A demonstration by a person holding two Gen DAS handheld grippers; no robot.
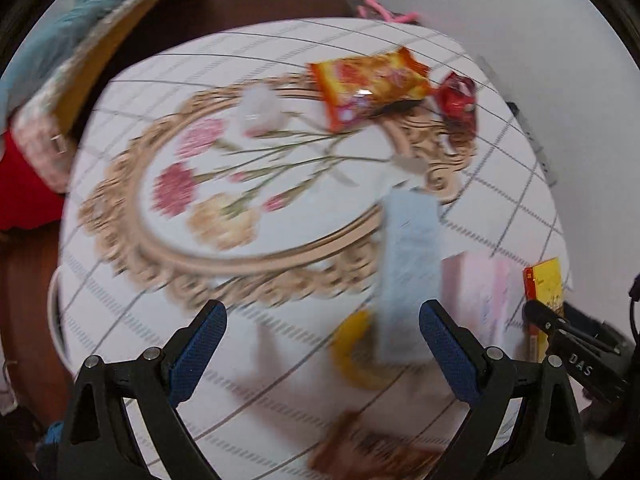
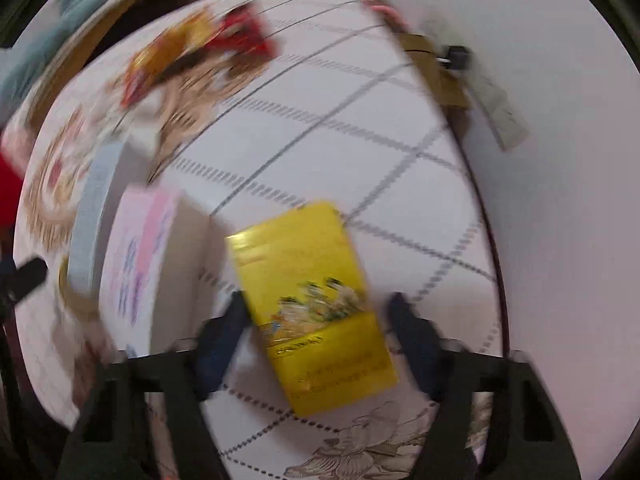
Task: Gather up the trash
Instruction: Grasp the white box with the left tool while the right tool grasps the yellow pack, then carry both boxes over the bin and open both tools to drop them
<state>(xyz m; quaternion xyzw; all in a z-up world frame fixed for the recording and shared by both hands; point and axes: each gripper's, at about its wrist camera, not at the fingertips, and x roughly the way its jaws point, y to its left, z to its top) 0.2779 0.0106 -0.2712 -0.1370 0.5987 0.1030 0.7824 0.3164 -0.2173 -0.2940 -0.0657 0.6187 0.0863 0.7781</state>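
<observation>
Trash lies on a round table with a white checked cloth [image 1: 132, 320]: an orange snack bag [image 1: 368, 84], a red wrapper [image 1: 456, 96], a crumpled white piece [image 1: 260, 108], a light blue box [image 1: 408, 272], a pink box [image 1: 480, 292] and a brown wrapper [image 1: 368, 448]. My left gripper [image 1: 322, 336] is open above the cloth, with the blue box's near end just inside its right finger. My right gripper [image 2: 318, 336] points down over a yellow box [image 2: 312, 300]. The box lies between its jaws, with a gap on the right side. The view is blurred.
A bed with a blue blanket [image 1: 80, 20] and red cloth [image 1: 24, 184] lie beyond the table's left side. A white wall [image 2: 560, 200] runs close along the table's right edge, with a cardboard piece [image 2: 440, 68] against it. The pink box [image 2: 136, 256] stands left of the yellow box.
</observation>
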